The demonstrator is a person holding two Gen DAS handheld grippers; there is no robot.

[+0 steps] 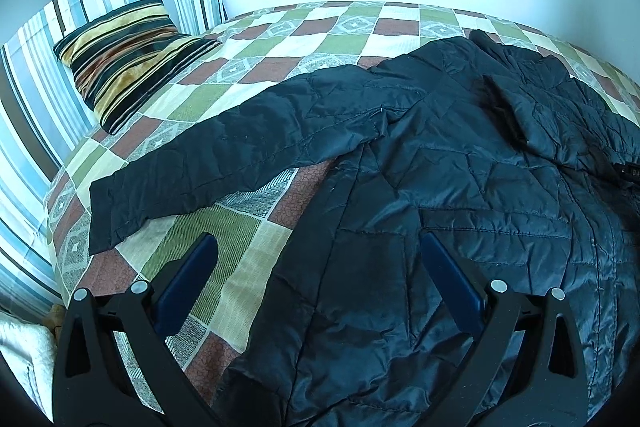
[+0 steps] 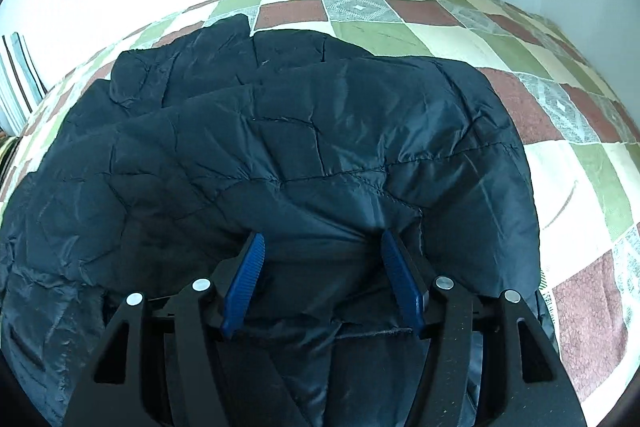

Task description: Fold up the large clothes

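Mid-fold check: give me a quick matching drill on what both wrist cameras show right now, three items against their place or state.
Items:
1. black quilted puffer jacket
2. gold-and-black striped velvet cushion
3. left gripper

States:
A. leaning against the blue striped pillows
B. open, holding nothing
C. spread on the checked patchwork bedspread, one sleeve stretched out

Pairs: 1-C, 2-A, 3-B

A black quilted puffer jacket of shiny fabric lies spread and rumpled on the checked bed. One sleeve stretches flat out to the side toward the pillows. In the right wrist view a bunched fold of the jacket rises between blue pads.
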